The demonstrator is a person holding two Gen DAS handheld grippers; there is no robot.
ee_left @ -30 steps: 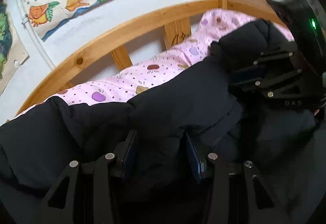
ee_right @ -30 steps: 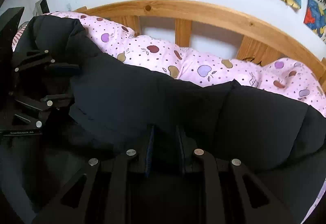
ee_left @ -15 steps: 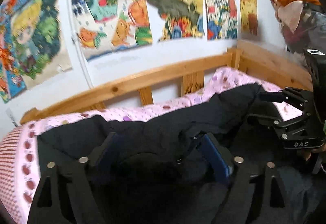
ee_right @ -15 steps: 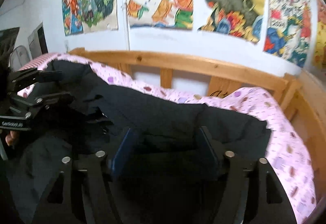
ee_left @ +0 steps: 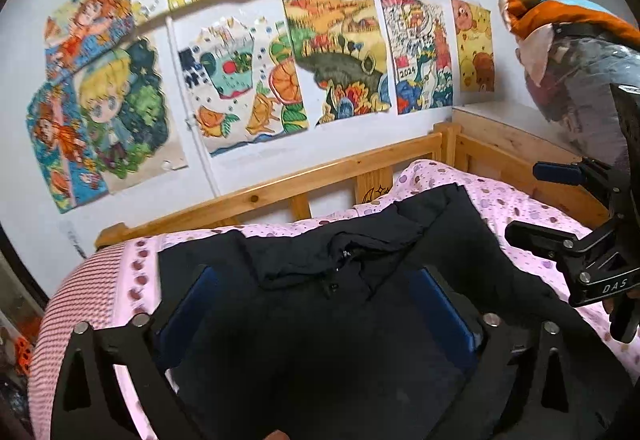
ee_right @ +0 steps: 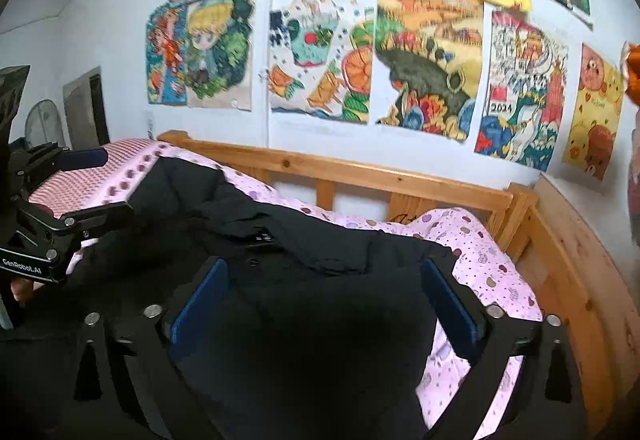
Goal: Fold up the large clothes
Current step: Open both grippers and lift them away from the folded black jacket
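Note:
A large black padded jacket (ee_left: 360,280) lies spread on a pink dotted bed sheet (ee_left: 508,199); it also shows in the right wrist view (ee_right: 312,280). Its collar and top edge are folded over near the far side. My left gripper (ee_left: 316,304) is open and raised above the jacket, holding nothing. My right gripper (ee_right: 324,300) is open and raised above the jacket's right half, empty. Each gripper shows in the other's view: the right one at the right edge (ee_left: 560,207), the left one at the left edge (ee_right: 84,183).
A wooden bed rail (ee_right: 360,171) runs along the far side and down the right side (ee_right: 576,280). Colourful drawings (ee_right: 420,59) cover the white wall behind. A pink checked pillow (ee_left: 80,300) lies at the left. A bagged bundle (ee_left: 580,79) sits at the far right.
Both grippers let go of the jacket, opened wide and pulled up and back from it. The folded-over top edge now lies flat on the jacket.

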